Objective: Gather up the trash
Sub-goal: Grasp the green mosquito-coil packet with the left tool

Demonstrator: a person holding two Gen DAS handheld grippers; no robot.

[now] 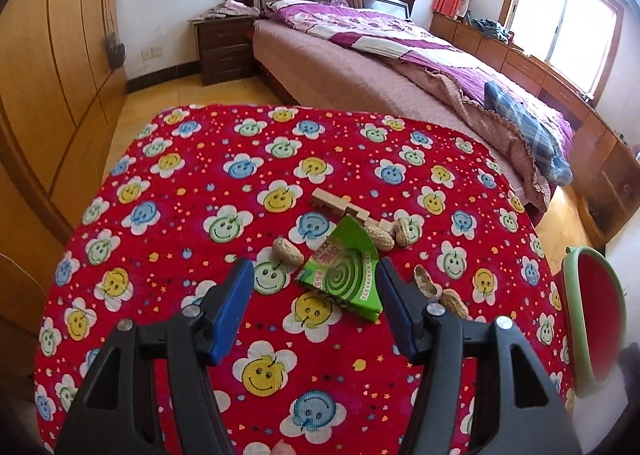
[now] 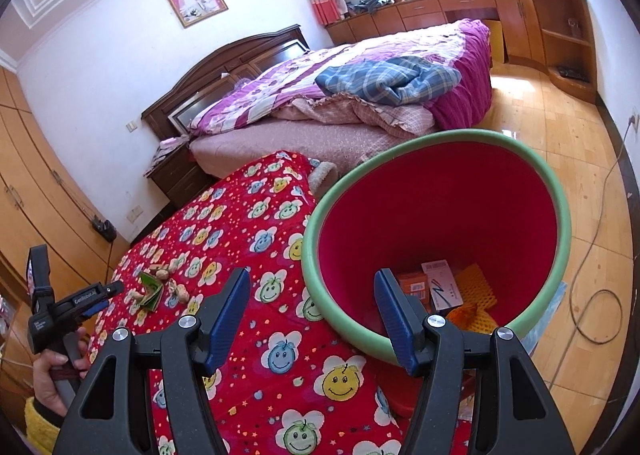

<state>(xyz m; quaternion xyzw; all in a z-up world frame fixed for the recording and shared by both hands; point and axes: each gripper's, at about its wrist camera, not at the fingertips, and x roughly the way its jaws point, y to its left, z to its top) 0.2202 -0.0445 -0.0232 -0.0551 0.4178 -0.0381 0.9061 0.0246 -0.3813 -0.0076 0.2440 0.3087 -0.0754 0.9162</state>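
Item: table under a red smiley-flower cloth (image 1: 200, 183), surveyed left to right.

Left gripper (image 1: 316, 287): jaws apart, nothing between the pads, hovering over the cloth; a person's hand (image 2: 52, 371) holds its handle.

Whole peanut (image 1: 287, 251): on the cloth just beyond the left finger.

Green mosquito-coil box (image 1: 344, 267): flattened, lying on the cloth ahead of the open jaws, untouched.

Wooden blocks (image 1: 340, 205) and two more peanuts (image 1: 390, 233): behind the box, near mid-table.

Broken peanut shells (image 1: 440, 291): beside the right finger.

Right gripper (image 2: 312, 295): released, empty.

Red bin with green rim (image 2: 436, 143): at the table's right edge (already holding small cartons (image 2: 432, 285) and orange mesh).
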